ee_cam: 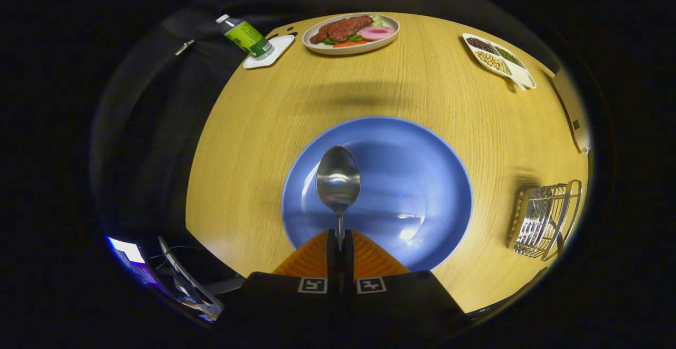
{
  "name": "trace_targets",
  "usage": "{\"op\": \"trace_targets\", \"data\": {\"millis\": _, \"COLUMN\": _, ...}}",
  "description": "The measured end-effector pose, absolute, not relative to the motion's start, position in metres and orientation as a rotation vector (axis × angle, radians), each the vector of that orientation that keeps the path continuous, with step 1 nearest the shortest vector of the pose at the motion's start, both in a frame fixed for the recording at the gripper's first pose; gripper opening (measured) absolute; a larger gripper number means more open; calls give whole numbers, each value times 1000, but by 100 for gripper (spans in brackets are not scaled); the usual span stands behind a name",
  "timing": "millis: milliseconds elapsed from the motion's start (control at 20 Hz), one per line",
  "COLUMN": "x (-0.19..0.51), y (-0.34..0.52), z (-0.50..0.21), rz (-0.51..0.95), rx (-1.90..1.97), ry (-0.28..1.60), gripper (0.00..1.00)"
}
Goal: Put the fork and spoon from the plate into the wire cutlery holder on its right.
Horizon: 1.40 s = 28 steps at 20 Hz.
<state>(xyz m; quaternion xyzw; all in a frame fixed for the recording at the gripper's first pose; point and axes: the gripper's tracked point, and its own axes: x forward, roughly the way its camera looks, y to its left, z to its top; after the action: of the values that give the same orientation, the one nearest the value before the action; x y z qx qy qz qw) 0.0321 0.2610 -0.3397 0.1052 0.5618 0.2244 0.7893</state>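
I am holding the spoon (pixel 338 179) by its handle, my fingers (pixel 340 243) clenched on it above the blue plate (pixel 422 180). The plate is looking bare, so the fork is probably already standing in the wire holder (pixel 544 221) to the right; the spoon is left.

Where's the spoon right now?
The spoon is clamped by its handle in the gripper, bowl sticking out over the blue plate.
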Motion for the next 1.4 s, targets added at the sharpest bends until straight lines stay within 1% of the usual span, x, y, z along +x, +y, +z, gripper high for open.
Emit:
{"op": "trace_targets", "data": {"millis": 200, "x": 27, "y": 231, "z": -291, "rz": 540, "rx": 271, "ry": 1193, "gripper": 5}}
{"op": "trace_targets", "data": {"millis": 350, "x": 25, "y": 185, "z": -259, "rz": 557, "rx": 259, "ry": 1189, "gripper": 5}}
{"op": "trace_targets", "data": {"millis": 450, "x": 23, "y": 150, "z": -244, "rz": 549, "rx": 255, "ry": 1189, "gripper": 5}}
{"op": "trace_targets", "data": {"millis": 600, "x": 23, "y": 85, "z": -239, "rz": 496, "rx": 165, "ry": 1212, "gripper": 5}}
{"op": "trace_targets", "data": {"millis": 700, "x": 16, "y": 51, "z": -242, "rz": 472, "rx": 121, "ry": 1258, "gripper": 5}}
{"op": "trace_targets", "data": {"millis": 950, "x": -3, "y": -10, "z": -268, "rz": 446, "rx": -18, "ry": 1470, "gripper": 5}}
{"op": "trace_targets", "data": {"millis": 1200, "x": 3, "y": -29, "z": -296, "rz": 448, "rx": -145, "ry": 1646, "gripper": 5}}
{"op": "trace_targets", "data": {"millis": 1400, "x": 10, "y": -26, "z": -311, "rz": 479, "rx": -264, "ry": 1787, "gripper": 5}}
